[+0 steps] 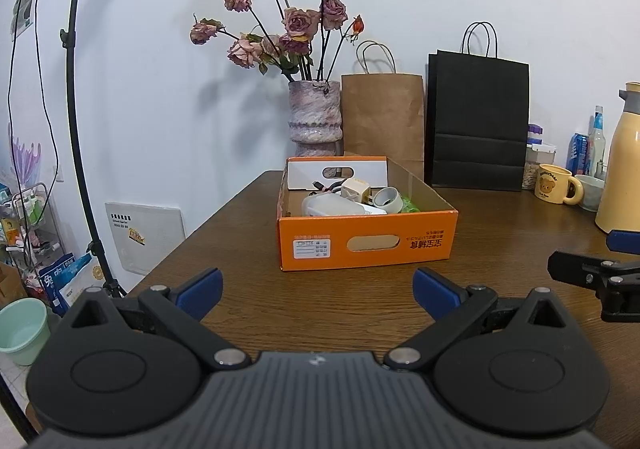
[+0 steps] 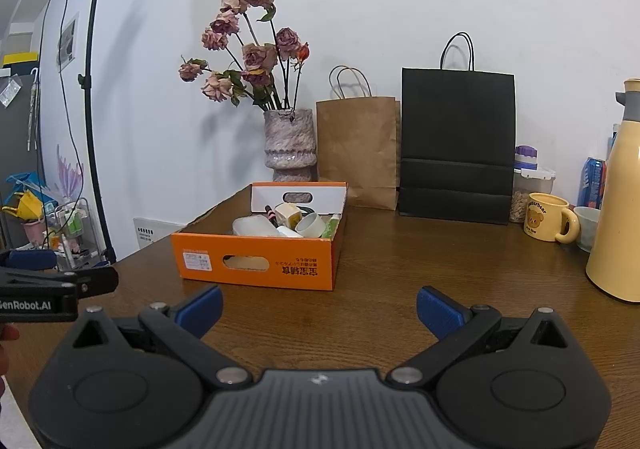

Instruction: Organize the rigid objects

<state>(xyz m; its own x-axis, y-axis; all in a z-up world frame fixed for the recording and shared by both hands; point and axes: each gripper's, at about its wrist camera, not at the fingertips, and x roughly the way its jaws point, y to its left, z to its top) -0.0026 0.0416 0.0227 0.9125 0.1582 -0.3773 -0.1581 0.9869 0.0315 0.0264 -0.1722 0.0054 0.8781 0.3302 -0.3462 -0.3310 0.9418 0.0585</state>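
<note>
An orange cardboard box stands on the brown wooden table, ahead of both grippers. Inside it lie a clear plastic tub, a cream cube, a roll of tape, a green item and a pen. My left gripper is open and empty, a little short of the box. My right gripper is open too, with nothing between its blue fingers, to the right of the box front.
Behind the box are a vase of dried roses, a brown paper bag and a black bag. A yellow bear mug, a yellow flask, jars and cans stand at the right. A light stand rises at the left.
</note>
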